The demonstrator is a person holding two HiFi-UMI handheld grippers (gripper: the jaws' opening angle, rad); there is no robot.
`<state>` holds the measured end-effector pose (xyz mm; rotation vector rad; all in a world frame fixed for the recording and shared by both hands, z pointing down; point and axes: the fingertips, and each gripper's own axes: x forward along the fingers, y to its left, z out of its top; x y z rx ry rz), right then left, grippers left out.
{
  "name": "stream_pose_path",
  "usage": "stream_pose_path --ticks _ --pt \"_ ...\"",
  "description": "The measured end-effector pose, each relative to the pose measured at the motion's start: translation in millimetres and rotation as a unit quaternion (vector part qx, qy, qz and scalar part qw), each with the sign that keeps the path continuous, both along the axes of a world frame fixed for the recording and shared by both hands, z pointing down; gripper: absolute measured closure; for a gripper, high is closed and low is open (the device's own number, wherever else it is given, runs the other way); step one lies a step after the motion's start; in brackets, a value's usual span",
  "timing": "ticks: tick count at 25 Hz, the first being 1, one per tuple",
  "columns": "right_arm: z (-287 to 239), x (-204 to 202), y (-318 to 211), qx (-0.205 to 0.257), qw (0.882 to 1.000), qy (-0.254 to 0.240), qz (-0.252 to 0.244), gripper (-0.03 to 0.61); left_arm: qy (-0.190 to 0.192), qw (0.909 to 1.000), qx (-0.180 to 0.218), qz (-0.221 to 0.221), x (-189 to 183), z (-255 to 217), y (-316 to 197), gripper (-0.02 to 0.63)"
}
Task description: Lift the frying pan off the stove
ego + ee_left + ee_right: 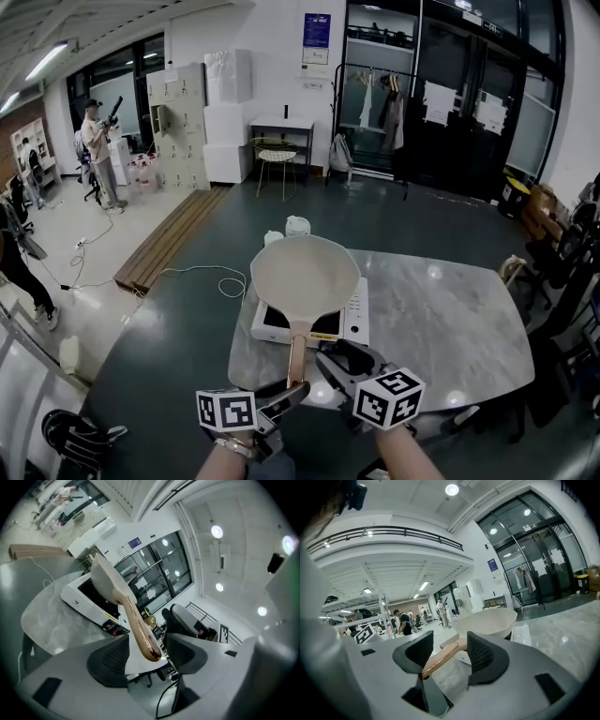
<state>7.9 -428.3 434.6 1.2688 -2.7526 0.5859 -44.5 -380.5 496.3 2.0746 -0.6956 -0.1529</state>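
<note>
Sitting on stove: frying pan (pixel 305 272), a round, matte cream bowl, on the stove (pixel 354 319), a flat white slab with a dark glass top.
Handle: handle (pixel 296 358), a slim, glossy copper-brown bar with a rounded tip, pointing to 6 o'clock.
Left gripper: left gripper (pixel 146 648), grey, its ribbed dark pads (pixel 108 660) spread wide; the handle tip lies between them with gaps on both sides, ungripped.
Right gripper: right gripper (pixel 449 644), jaws parted, the handle running between them, not clamped.
Table: table (pixel 450 319), pale veined marble with rounded edges.
</note>
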Motion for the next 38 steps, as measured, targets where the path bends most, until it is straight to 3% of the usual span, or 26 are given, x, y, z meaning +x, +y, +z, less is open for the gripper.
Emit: stream_pose_path --ticks 2,4,9,17,26,32,38 --pt "7 -5 -6 -0.031 0.999 -0.02 -0.005 0.342 0.031 0.9994 -0.015 -0.007 0 -3 -4 0.375" --pt "18 -10 -13 -0.067 0.997 -0.039 -0.009 0.321 0.039 0.9988 -0.027 -0.007 -1 0 -5 0.446" --pt "44 -16 -31 -0.15 0.984 -0.092 -0.008 0.294 0.065 0.9967 -0.049 0.0 -3 0 -4 0.463" --pt "70 -46 -51 -0.258 0.935 -0.237 -0.053 0.283 0.053 0.9968 -0.054 0.025 2 -1 3 0.466" --pt "84 -72 -75 -0.303 0.913 -0.26 -0.077 0.264 0.033 0.9967 -0.058 0.046 -1 0 5 0.468" --pt "87 -90 -85 -0.32 0.896 -0.283 -0.122 0.255 0.023 0.9963 -0.06 0.058 -7 3 5 0.466" --pt "86 -90 -87 -0.323 0.896 -0.279 -0.12 0.255 0.018 0.9965 -0.054 0.061 -7 2 4 0.466"
